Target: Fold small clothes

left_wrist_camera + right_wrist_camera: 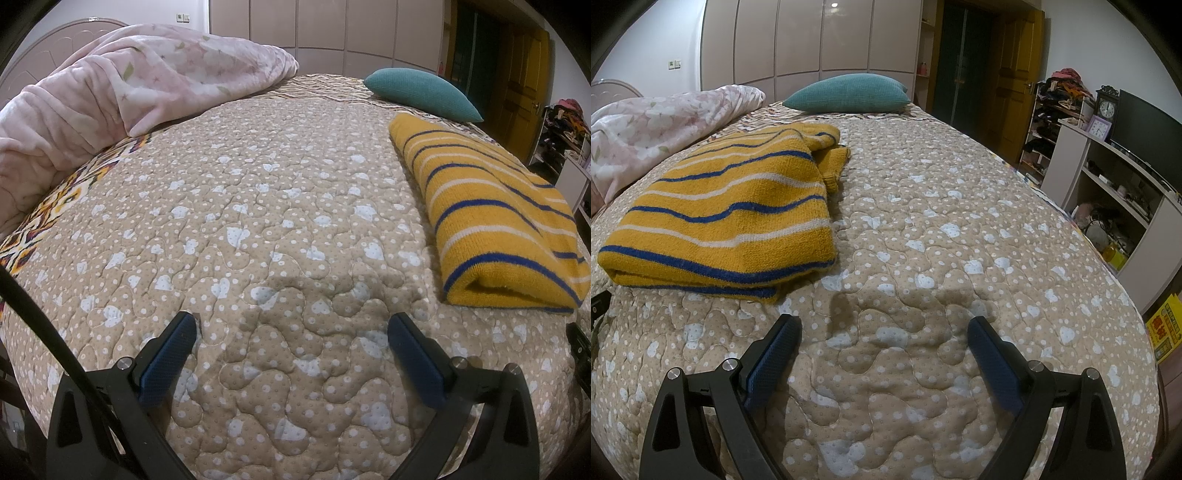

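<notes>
Left wrist view: the left gripper [291, 325] hangs over the quilt [258, 206] with its blue-padded fingers [173, 354] spread wide and nothing between them. The folded sweater [491, 218], yellow with blue and white stripes, lies on the quilt to the right, well clear of the fingers; its far right edge runs out of frame, so its full outline cannot be seen. A pink blanket [122, 88] is heaped at the upper left, cut off by the lens edge. A teal pillow [424, 94] lies beyond the sweater. A black cable [40, 325] crosses the lower left corner.

Right wrist view: the right gripper [882, 328] also floats above the quilt [960, 240], fingers [993, 362] spread apart and holding nothing. The sweater [738, 206] sits to the left, near but not touching; a cuff [836, 162] pokes out from its far side, and how the layers beneath are arranged is hidden. The pillow [849, 92] rests at the far end, the blanket [646, 129] at the left. Cluttered shelves [1108, 192] at the right hold small items too dim to identify.
</notes>
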The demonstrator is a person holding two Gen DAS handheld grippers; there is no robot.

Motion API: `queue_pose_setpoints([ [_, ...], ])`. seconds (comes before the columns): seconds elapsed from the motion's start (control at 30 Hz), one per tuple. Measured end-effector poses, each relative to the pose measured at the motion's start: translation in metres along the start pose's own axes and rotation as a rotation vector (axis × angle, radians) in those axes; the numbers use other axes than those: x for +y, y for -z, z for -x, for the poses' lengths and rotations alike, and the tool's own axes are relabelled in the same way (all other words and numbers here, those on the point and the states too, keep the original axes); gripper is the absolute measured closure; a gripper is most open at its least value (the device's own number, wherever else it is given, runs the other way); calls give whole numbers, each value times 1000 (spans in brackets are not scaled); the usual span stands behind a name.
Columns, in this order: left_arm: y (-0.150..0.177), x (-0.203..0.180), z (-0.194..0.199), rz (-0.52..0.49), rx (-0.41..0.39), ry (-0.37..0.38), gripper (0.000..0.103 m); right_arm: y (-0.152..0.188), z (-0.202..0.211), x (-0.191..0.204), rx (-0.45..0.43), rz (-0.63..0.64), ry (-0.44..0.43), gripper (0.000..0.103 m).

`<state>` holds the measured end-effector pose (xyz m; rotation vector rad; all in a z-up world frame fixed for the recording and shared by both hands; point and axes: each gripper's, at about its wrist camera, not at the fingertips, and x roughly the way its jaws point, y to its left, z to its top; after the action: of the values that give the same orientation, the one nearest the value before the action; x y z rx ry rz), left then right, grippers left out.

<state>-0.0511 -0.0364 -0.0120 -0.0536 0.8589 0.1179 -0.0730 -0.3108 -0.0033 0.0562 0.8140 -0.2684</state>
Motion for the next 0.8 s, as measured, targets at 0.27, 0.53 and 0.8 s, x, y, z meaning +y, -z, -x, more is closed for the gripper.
queue_pose_setpoints([
  [0.27,1,0,0,0,-2,-1,0,0,0,0,-1,0,1,8],
  [0.53,3,0,1,1,-2,-1,0,1,0,0,-1,0,1,8],
  [0.8,1,-2,1,3,-3,-2,0,2,2,1,-1,-1,3,8],
])
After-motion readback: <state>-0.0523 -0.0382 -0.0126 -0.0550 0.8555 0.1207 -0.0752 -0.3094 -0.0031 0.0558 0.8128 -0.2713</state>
